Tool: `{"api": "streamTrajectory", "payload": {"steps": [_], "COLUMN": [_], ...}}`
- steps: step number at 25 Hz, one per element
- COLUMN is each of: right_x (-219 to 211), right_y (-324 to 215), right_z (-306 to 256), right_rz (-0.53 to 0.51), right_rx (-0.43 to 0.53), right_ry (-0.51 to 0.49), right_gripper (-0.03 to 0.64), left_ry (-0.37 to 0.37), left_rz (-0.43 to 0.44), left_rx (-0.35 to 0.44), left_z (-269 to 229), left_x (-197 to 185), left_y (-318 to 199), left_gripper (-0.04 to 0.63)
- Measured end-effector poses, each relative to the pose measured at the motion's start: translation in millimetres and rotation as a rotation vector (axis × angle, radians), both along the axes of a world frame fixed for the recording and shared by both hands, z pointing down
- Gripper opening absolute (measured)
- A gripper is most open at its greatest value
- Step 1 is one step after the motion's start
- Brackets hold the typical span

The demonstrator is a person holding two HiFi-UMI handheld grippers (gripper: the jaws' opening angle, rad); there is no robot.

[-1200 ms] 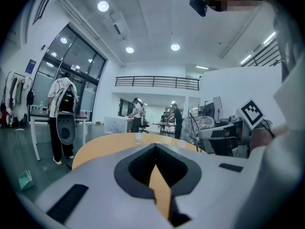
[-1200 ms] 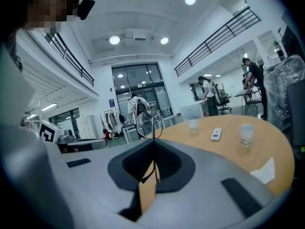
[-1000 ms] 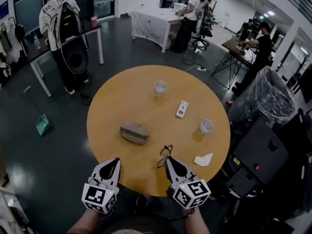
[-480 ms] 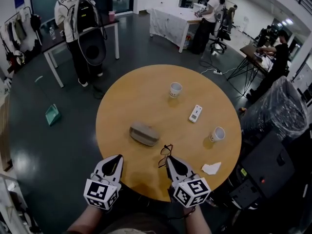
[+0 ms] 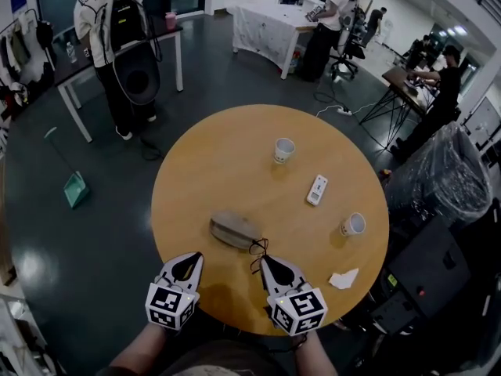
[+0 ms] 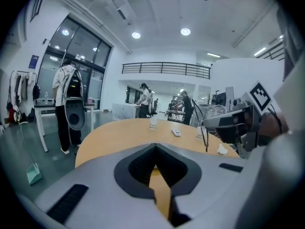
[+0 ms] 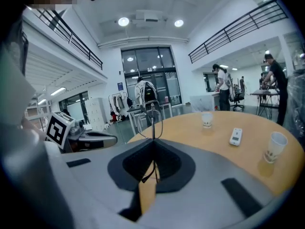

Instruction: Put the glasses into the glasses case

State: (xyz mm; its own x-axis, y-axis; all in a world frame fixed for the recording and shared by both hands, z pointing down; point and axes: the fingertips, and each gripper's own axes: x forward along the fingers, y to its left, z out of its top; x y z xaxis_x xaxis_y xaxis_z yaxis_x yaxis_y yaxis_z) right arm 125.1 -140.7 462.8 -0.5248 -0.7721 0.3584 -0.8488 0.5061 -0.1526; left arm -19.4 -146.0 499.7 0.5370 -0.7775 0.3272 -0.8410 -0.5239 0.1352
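1. Right gripper (image 5: pixel 266 262): clenched on the glasses (image 5: pixel 256 249). In the right gripper view the thin frame is pinched between the jaws and stands up ahead of them (image 7: pixel 153 113). Left gripper (image 5: pixel 190 259): jaws closed together with nothing between them, hanging over the near table edge, level with the right gripper.

2. Table (image 5: pixel 235 155): round and wooden. The working zone is its near part, well apart from the cups and remote farther back. Work there to avoid knocking them.

3. Case (image 5: pixel 233 229): lies on the table just ahead of both grippers and appears closed. The step in hand is judged to be bringing the glasses to it, so it will likely need opening first. The left gripper is the free one:
   - release its jaws;
   - steady the case body or lift the lid;
   - expect a light case to slide if pushed from one side only.

4. Glasses: held at the near right end of the case. Contact with the case cannot be confirmed, nor whether the arms are folded.
   - Grip no harder than needed, because a thin frame may twist.
   - Align the frame with the long axis of the case.
   - Lower it fully inside before letting go.
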Motion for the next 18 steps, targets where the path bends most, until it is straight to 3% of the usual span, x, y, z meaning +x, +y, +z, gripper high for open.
{"api": "streamTrajectory", "payload": {"steps": [9,13,18], "right_x": [-59,-57,-46], "right_y": [-14,-15,-25], "right_z": [54,88,111], "right_rz": [-0.163,-0.186,-0.179], "right_rx": [-0.136,-0.226,-0.304], "right_ry": [0.218,0.403,0.564], "right_gripper": [-0.009,-0.009,-0.009], "left_ry": [-0.053,-0.090,-0.120], "left_rz": [0.116,0.172,0.234], "left_rx": [-0.100,-0.116,-0.139], "left_z": [54,72,93], "left_x": [6,14,28], "left_y": [-46,-62,-77], "left_gripper": [0.006,0.006,0.006]}}
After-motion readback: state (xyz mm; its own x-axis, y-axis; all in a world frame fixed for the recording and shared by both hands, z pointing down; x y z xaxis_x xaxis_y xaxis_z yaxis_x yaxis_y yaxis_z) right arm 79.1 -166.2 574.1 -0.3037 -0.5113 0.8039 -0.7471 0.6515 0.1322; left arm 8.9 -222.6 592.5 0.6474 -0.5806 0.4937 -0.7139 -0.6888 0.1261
